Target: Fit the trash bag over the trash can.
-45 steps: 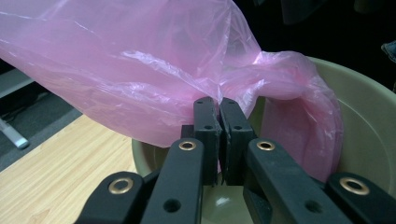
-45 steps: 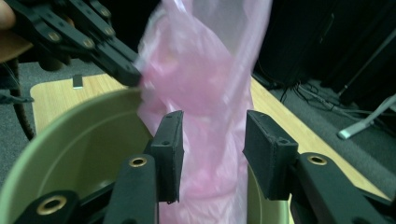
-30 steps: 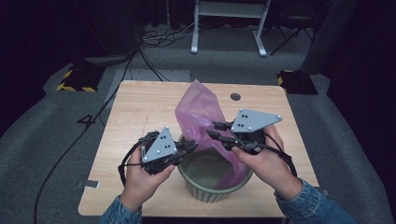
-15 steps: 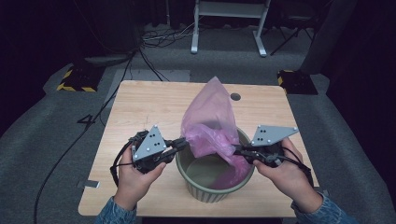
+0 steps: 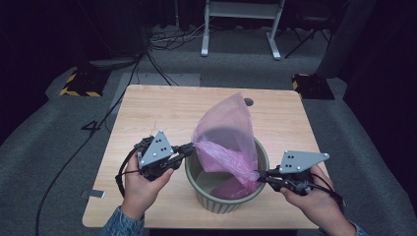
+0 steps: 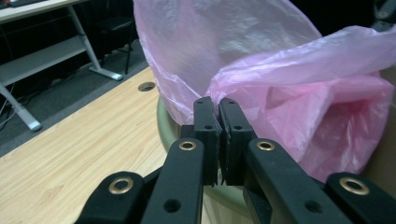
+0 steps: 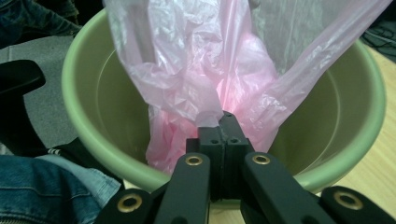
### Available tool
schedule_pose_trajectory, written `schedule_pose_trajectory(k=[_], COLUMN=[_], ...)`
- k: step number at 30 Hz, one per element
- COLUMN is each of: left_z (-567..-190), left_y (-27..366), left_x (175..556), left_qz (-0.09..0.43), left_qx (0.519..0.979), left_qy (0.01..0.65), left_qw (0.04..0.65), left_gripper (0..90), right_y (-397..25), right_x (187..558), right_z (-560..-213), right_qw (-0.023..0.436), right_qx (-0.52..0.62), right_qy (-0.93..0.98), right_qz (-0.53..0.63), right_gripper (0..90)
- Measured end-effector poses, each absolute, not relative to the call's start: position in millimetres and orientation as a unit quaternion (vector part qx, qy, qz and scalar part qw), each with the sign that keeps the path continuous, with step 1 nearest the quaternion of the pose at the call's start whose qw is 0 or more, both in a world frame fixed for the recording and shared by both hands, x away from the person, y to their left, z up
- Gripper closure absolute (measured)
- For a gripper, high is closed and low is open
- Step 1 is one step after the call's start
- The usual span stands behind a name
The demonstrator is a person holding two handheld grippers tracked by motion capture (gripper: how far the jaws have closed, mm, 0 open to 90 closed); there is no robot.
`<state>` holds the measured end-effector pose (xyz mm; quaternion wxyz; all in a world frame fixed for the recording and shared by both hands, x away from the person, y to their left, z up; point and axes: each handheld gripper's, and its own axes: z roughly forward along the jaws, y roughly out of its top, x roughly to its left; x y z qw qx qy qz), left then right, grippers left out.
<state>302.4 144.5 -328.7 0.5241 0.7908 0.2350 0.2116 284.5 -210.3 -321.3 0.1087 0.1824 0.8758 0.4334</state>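
Observation:
A pink plastic bag stands partly inside a pale green bucket near the table's front edge. My left gripper is shut on the bag's rim at the bucket's left side, and the film is pinched between its jaws in the left gripper view. My right gripper is shut on the opposite rim at the bucket's right side. In the right gripper view the bag hangs down into the bucket. The bag's mouth is stretched wide between the two grippers.
The wooden table has a round cable hole behind the bag. A small white tag lies at the table's front left edge. A metal desk frame and cables stand on the grey floor beyond.
Both grippers have moved apart and toward the person, pulling the bag's rim outward over the bucket. The bag has lowered and its mouth has widened.

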Motion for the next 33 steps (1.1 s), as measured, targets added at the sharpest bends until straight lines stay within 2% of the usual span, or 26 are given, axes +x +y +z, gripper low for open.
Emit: schedule_pose_trajectory(k=[6,7,9,13,16,24,33], left_z=[-326,-325,-324,-322,-322,-318,-316], left_y=[145,145,144,140,137,127,115], left_x=[302,301,301,300,300,301,300], left_qz=[0.216,0.218,0.216,0.214,0.213,0.211,0.209], left_qx=[0.788,0.789,0.790,0.791,0.791,0.796,0.805], left_qy=[0.235,0.233,0.228,0.223,0.220,0.205,0.183], left_qw=[0.526,0.525,0.527,0.528,0.529,0.529,0.523], left_gripper=[87.1,87.1,87.1,86.8,86.8,86.4,85.8], right_y=[-212,-213,-215,-217,-220,-219,-187], right_x=[284,284,283,275,271,280,307], right_z=[-321,-319,-316,-302,-286,-254,-248], right_qw=[0.104,0.101,0.109,0.144,0.160,0.196,0.186], right_qx=[0.181,0.180,0.180,0.172,0.168,0.161,0.143], right_qy=[0.875,0.873,0.872,0.864,0.857,0.846,0.851], right_qz=[0.436,0.442,0.441,0.451,0.460,0.469,0.470], right_gripper=[90.0,83.7,65.6,48.4,44.4,42.8,42.9])
